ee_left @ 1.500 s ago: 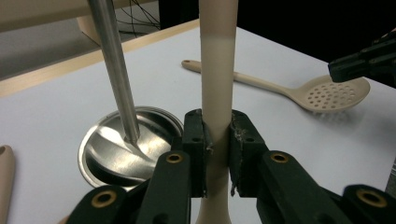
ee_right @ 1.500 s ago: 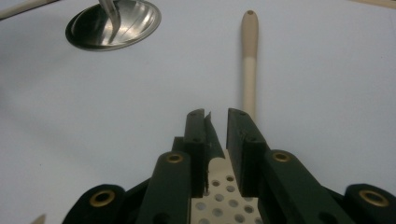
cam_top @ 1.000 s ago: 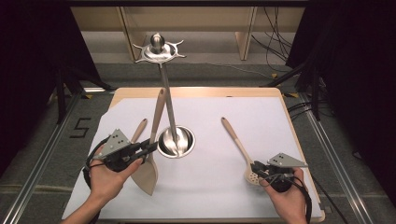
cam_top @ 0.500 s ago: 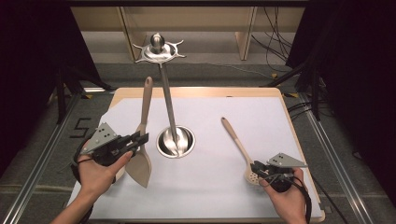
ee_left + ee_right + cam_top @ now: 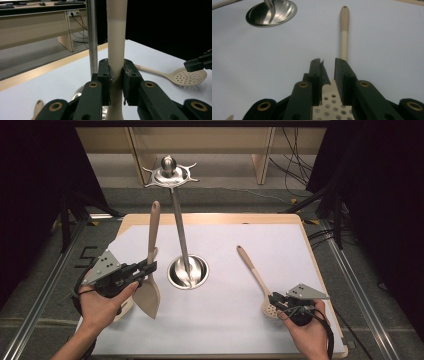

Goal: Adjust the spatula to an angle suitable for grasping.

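My left gripper [image 5: 145, 268] [image 5: 116, 72] is shut on the handle of a beige wooden spatula [image 5: 149, 292] [image 5: 116, 37]. It holds the spatula nearly upright, blade down, just left of the metal rack's pole [image 5: 180, 230] [image 5: 92, 37]. A beige slotted spoon [image 5: 251, 267] [image 5: 344, 32] lies flat on the white sheet [image 5: 240, 335]. Its holed head sits under my right gripper [image 5: 274, 301] [image 5: 328, 63]. That gripper's jaws have just been opening. They straddle the spoon's neck with a gap on either side and press on nothing.
The rack's round steel base [image 5: 188, 271] [image 5: 272, 12] stands mid-table, and its hooked top [image 5: 169, 172] rises high behind. Another wooden utensil [image 5: 126, 306] [image 5: 37, 105] lies under my left hand. A wooden table edge [image 5: 210, 217] runs along the back.
The left gripper has shifted left and swung the spatula from leaning against the pole to standing almost upright. The right hand has stayed in place.
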The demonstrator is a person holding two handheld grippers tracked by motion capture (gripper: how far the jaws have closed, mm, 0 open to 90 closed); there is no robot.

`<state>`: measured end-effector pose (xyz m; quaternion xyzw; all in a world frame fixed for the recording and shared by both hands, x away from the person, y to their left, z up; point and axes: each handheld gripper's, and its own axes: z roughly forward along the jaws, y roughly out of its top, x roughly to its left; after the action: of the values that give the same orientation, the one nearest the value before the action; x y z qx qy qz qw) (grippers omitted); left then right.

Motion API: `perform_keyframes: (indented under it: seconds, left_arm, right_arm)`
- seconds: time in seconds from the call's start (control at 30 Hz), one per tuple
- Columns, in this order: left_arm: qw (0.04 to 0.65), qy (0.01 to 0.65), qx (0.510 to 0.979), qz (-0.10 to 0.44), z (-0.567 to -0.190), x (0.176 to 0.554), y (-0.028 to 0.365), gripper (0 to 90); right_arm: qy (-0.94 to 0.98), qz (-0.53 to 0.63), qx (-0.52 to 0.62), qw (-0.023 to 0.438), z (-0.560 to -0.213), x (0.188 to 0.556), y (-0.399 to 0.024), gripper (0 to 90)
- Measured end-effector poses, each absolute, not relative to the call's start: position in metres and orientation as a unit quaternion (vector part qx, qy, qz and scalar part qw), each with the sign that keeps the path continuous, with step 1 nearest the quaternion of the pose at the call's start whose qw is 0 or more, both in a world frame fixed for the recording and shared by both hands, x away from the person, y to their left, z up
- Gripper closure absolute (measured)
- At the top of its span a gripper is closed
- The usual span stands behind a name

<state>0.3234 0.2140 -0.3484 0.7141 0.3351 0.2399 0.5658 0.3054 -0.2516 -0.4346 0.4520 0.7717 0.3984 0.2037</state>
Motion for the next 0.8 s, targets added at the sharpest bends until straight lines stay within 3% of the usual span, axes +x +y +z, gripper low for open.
perform_keyframes:
  seconds: [0.8]
  left_arm:
    - [0.583, 0.326, 0.698, 0.257, -0.332, 0.334, 0.234, 78.0]
  right_arm:
    - [0.772, 0.399, 0.452, 0.202, -0.435, 0.306, -0.251, 75.9]
